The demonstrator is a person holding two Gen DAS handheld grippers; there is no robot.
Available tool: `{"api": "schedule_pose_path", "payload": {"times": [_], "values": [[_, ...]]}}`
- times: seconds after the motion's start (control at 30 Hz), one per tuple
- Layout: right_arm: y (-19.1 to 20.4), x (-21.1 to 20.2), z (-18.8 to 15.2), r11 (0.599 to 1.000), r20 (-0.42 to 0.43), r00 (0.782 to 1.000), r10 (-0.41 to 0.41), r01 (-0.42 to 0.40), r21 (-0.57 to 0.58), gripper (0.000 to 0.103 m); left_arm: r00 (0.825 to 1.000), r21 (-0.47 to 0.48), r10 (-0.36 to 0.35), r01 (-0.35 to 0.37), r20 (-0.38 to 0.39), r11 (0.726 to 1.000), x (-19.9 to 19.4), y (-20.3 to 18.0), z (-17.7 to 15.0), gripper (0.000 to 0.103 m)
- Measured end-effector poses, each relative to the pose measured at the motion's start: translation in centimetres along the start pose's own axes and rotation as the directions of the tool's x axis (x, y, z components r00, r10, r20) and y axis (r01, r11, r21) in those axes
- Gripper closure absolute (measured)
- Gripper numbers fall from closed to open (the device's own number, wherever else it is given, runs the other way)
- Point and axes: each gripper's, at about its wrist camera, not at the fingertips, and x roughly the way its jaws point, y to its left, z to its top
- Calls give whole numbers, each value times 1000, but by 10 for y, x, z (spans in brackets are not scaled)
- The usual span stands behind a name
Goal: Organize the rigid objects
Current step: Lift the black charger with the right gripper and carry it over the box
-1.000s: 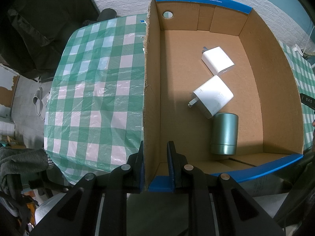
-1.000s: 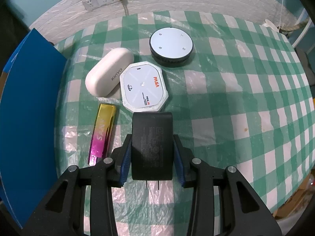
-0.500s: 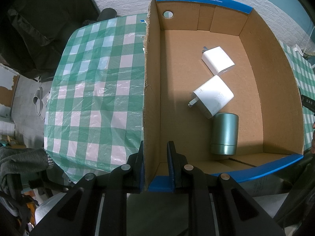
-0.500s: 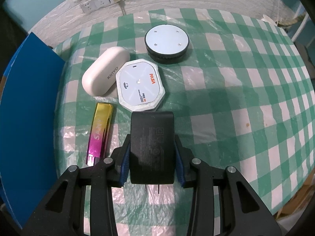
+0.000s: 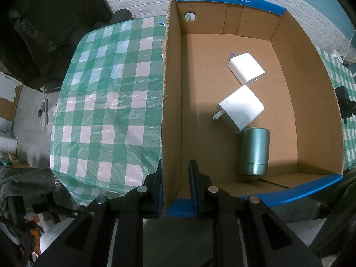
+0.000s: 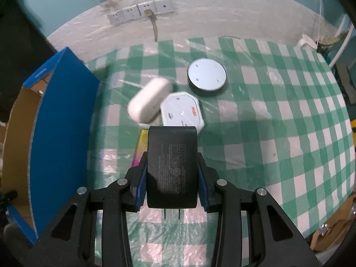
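Note:
My left gripper (image 5: pixel 175 184) is shut on the near left corner wall of a cardboard box (image 5: pixel 171 102) with blue outer sides. Inside it lie two white chargers (image 5: pixel 247 67) (image 5: pixel 241 109) and a green metal cylinder (image 5: pixel 253 152). My right gripper (image 6: pixel 172 178) is shut on a black power adapter (image 6: pixel 172 166), prongs toward me, held above the checked tablecloth. On the cloth beyond it lie a white oval case (image 6: pixel 150 102), a white octagonal device (image 6: pixel 182 111), a round black-and-silver puck (image 6: pixel 207 75) and a pink-yellow bar (image 6: pixel 140 149), mostly hidden by the adapter.
The box's blue side (image 6: pixel 60 138) stands left of my right gripper. A green-and-white checked tablecloth (image 5: pixel 106 102) covers the table. Wall sockets (image 6: pixel 140 12) sit behind it. The table's right edge (image 6: pixel 333 200) drops off to floor clutter.
My right gripper has lifted the black adapter up and tilted back, so the table items look farther and blurred, and the box opening shows at the left. The left gripper has not moved.

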Motion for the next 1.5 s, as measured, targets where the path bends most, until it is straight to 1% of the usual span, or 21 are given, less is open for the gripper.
{"api": "schedule_pose_path", "payload": {"times": [0.13,0.17,0.3,0.47,0.63,0.73,0.93,1.13,1.37,1.5], "values": [[11,-8,7,1000,18,1000,7,-7,-16,66,1000,-1,-1,1,0,1000,0,0,0,85],[9,-17,6,1000,25,1000,10,-10,-19,66,1000,-1,0,0,0,1000,0,0,0,85],[19,-26,11,999,43,999,17,-16,-35,66,1000,-1,0,0,-1,1000,0,0,0,85],[32,-48,11,997,69,997,38,-33,-69,66,1000,0,1,-1,-1,1000,0,1,0,85],[62,-71,13,989,102,991,84,-70,-133,66,1000,2,2,-2,0,1000,0,1,-1,85],[84,-78,12,979,105,987,118,-99,-177,66,1000,3,3,-3,0,1000,0,1,-1,85],[127,-82,3,955,86,983,160,-132,-267,66,1000,4,3,-3,0,1000,0,1,-1,85],[154,-79,-9,934,57,982,181,-153,-323,66,1000,4,3,-3,0,1000,0,1,-1,85],[168,-64,-17,920,15,985,171,-154,-360,66,1000,3,2,-2,-1,1000,0,1,-1,85],[169,-64,-17,919,17,986,165,-148,-365,66,1000,5,2,-2,-2,1000,0,1,0,85]]}}
